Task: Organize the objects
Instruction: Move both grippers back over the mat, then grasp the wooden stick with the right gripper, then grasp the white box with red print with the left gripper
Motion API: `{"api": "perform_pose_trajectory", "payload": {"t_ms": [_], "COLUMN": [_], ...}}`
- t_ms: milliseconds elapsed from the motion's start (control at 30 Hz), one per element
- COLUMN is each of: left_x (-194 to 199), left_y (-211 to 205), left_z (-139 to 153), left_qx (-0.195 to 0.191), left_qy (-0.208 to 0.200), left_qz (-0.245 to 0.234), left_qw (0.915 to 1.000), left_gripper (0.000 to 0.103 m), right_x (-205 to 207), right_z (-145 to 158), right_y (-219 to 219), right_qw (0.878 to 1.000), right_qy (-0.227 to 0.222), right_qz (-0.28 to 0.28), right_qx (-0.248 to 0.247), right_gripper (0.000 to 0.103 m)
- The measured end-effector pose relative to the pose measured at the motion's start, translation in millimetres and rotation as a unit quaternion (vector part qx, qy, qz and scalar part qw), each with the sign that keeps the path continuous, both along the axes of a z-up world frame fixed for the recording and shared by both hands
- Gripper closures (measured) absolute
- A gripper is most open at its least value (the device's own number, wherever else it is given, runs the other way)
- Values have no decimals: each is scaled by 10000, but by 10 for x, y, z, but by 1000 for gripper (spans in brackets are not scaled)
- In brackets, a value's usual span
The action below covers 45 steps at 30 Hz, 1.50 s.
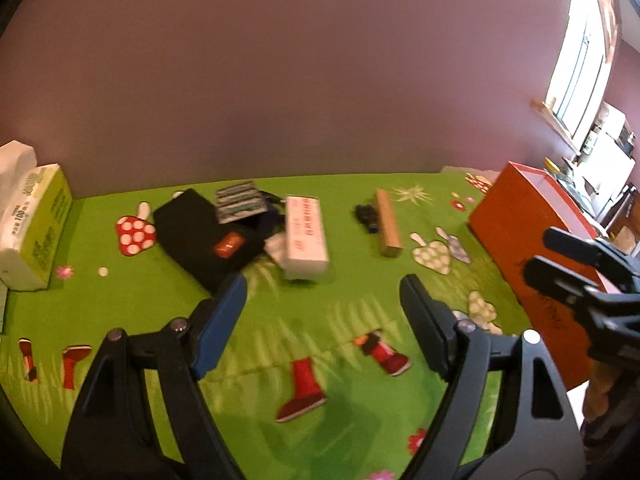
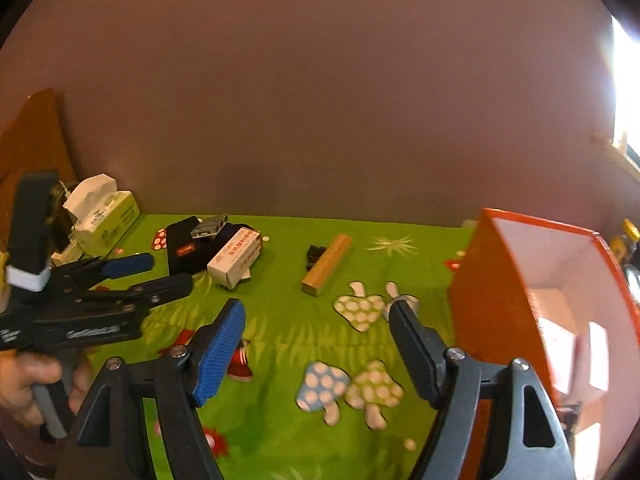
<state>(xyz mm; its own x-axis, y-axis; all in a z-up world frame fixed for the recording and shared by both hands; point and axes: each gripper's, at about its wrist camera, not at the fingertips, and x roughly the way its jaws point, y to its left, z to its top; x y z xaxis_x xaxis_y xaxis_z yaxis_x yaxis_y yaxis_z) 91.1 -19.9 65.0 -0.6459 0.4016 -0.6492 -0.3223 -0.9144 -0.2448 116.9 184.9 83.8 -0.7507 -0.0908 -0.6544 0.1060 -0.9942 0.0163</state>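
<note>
Your orange box (image 2: 496, 292) stands at three o'clock of both grippers. The white carton (image 1: 306, 238) and wooden block (image 1: 388, 222) lie at twelve, well beyond your left gripper (image 1: 322, 320)'s wide, empty fingers. Your right gripper (image 2: 318, 340) is opening, nothing between its fingers.

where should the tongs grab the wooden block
Grip the wooden block across its narrow width, near the middle of its length, coming down from above. It lies flat on the green cloth, long and slim. A small black thing sits against its left side, so grip toward the near half.
</note>
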Motion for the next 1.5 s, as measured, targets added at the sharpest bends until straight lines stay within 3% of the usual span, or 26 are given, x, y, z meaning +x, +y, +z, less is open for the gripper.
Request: {"api": "perform_pose_trajectory", "payload": {"t_ms": [500, 633, 733, 800, 933, 1100, 1200, 1267, 1500], "left_x": [-383, -425, -490, -540, -618, -651, -689, -721, -693], "left_y": [-226, -84, 80, 177, 290, 383, 413, 416, 350], "left_z": [-65, -94, -129, -164, -277, -403, -463, -514, -507], "left_qx": [-25, 35, -210, -309, -550, -659, -670, -646, -595], "left_qy": [-131, -58, -6, -16, -57, -128, -188, -264, -218], "left_qz": [158, 85, 40, -5, 30, -48, -85, -107, -104], "left_qw": [9998, 9999, 9998, 9995, 9985, 9977, 9975, 9975, 9979], "left_gripper": [22, 29, 36, 36, 37, 39, 50, 65, 67], "right_x": [-1006, -1151, -1247, -1294, -1310, -1319, -1318, -1315, -1275], "right_z": [-680, -826, -899, -969, -1037, -1045, -1055, -1061, -1084], "right_y": [-80, -57, -11, 38, 66, 173, 241, 235, 196], "right_qw": [9985, 9979, 9975, 9964, 9957, 9953, 9950, 9952, 9955], "right_qy": [-437, -527, -595, -751, -858, -817, -817, -814, -821], "right_qz": [-318, -381, -387, -401, -352, -494, -514, -503, -475], "right_qx": [72, 72, 24, -41, -35, -145, -261, -209, 29], "right_gripper": [28, 31, 36, 49, 53, 80, 82, 82, 81]}}
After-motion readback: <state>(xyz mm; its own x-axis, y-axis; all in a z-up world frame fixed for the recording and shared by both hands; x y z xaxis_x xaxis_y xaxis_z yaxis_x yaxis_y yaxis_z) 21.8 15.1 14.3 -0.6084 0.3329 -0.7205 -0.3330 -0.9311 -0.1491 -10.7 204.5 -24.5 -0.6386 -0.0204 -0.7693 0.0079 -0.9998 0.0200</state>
